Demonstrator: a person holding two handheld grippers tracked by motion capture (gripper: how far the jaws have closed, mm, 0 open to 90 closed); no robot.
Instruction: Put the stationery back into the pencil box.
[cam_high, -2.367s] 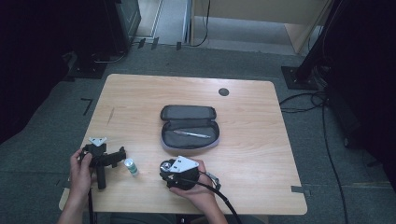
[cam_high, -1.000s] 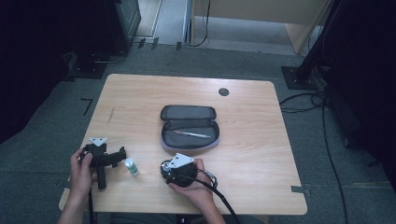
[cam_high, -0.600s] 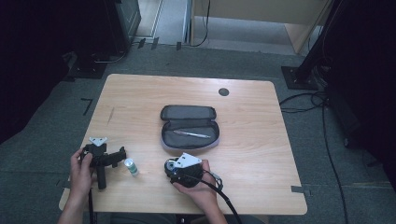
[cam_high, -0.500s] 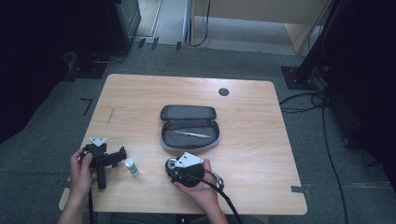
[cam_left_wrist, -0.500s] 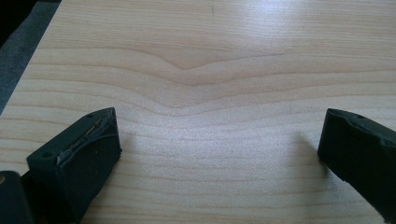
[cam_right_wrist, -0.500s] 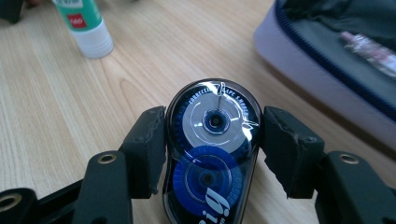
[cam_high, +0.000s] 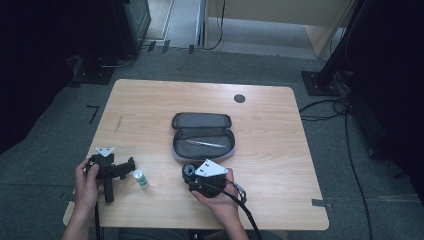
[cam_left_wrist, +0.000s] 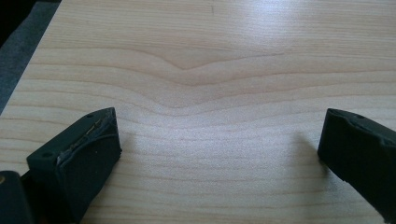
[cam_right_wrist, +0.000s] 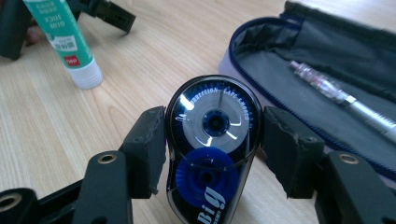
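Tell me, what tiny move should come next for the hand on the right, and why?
Probably close the right hand-held gripper on the black-and-blue correction tape dispenser: its jaws flank the dispenser with small gaps left. The open grey zip pencil case lies just beyond it.

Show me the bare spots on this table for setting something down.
Free: the far strip of table beyond the pencil case, and the right side past it. Crowded: the near edge, where the glue stick, left gripper, and right gripper around the correction tape cluster.
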